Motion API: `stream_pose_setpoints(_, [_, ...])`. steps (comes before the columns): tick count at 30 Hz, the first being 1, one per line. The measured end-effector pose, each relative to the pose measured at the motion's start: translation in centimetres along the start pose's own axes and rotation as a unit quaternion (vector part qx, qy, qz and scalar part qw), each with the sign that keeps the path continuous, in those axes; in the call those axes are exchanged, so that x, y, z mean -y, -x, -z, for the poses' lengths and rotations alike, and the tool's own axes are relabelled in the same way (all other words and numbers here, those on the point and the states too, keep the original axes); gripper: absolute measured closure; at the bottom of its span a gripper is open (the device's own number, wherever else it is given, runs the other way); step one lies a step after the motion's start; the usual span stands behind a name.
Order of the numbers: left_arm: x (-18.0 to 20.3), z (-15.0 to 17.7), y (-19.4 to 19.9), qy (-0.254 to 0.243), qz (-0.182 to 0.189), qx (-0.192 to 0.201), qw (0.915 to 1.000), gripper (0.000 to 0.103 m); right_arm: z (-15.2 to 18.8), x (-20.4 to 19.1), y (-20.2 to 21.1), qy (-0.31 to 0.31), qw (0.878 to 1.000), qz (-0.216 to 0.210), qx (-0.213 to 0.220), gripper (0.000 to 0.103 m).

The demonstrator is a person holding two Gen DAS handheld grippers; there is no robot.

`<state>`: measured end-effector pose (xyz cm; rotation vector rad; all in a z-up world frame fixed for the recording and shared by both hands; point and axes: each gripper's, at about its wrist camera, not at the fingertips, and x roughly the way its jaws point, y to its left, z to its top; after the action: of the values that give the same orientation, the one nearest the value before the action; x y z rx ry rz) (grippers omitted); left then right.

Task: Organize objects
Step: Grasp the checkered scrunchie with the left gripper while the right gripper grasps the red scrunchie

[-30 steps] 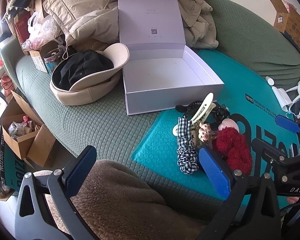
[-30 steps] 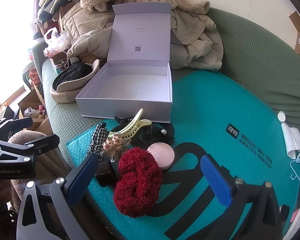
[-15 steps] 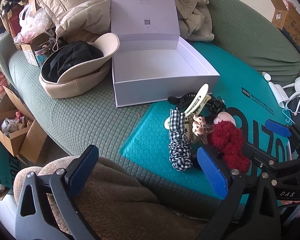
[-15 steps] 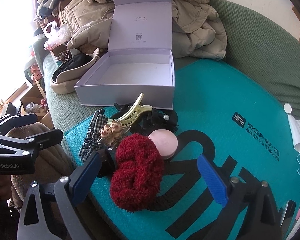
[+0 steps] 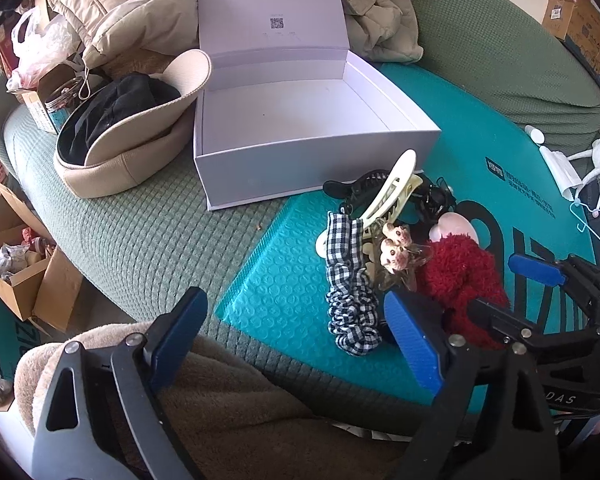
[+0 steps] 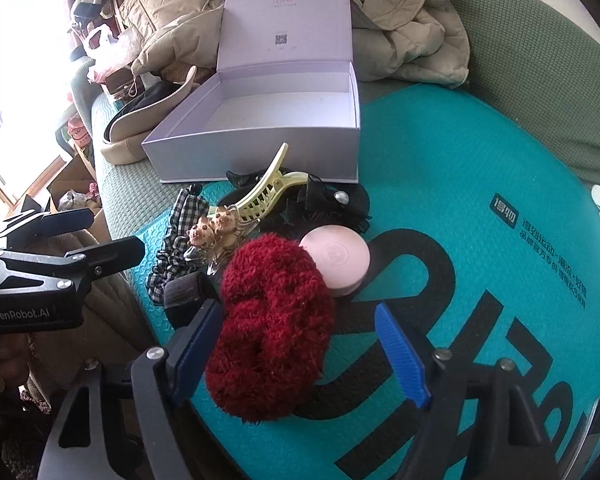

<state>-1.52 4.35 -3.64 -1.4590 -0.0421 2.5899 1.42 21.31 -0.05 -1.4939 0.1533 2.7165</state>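
An open white box (image 5: 300, 160) (image 6: 256, 152) stands empty on the green couch. In front of it, on a teal bubble mailer (image 5: 284, 280), lies a pile: a red fluffy scrunchie (image 5: 460, 276) (image 6: 276, 320), a checked scrunchie (image 5: 348, 280), a cream hair claw (image 5: 388, 192), a bear clip (image 5: 394, 248), a pink round compact (image 6: 336, 256) and a black claw clip (image 5: 356, 188). My right gripper (image 6: 298, 352) is closing around the red scrunchie; the left pad is at its edge, the right pad stands apart. My left gripper (image 5: 296, 336) is closing just left of the checked scrunchie, with nothing gripped.
A beige hat (image 5: 132, 148) with black cloth inside lies left of the box. Coats (image 5: 140, 20) are heaped behind. Open cardboard boxes (image 5: 16, 272) stand on the floor at the left. A brown fleece (image 5: 228, 408) lies under the left gripper. A white tube (image 5: 556, 160) lies at the right.
Both grippers have sunk toward the pile and their jaws have narrowed. The red scrunchie now sits between the right gripper's fingers.
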Motion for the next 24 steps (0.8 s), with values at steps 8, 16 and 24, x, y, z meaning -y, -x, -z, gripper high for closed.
stream_pose_setpoints(8, [1.1, -0.4, -2.3, -0.009, 0.012, -0.030, 0.9994, 0.027, 0.5, 0.8, -1.1, -0.008, 1.000, -0.025, -0.015, 0.031])
stream_pose_setpoints(16, [1.4, -0.2, -3.7, -0.008, 0.021, -0.060, 0.9980, 0.040, 0.7, 1.2, -1.8, -0.012, 0.998, -0.051, -0.021, 0.031])
stream_pose_setpoints(24, [2.0, -0.1, -4.8, -0.013, 0.026, -0.078, 0.9965, 0.047, 1.1, 1.3, -2.2, -0.012, 0.997, -0.067, -0.026, 0.037])
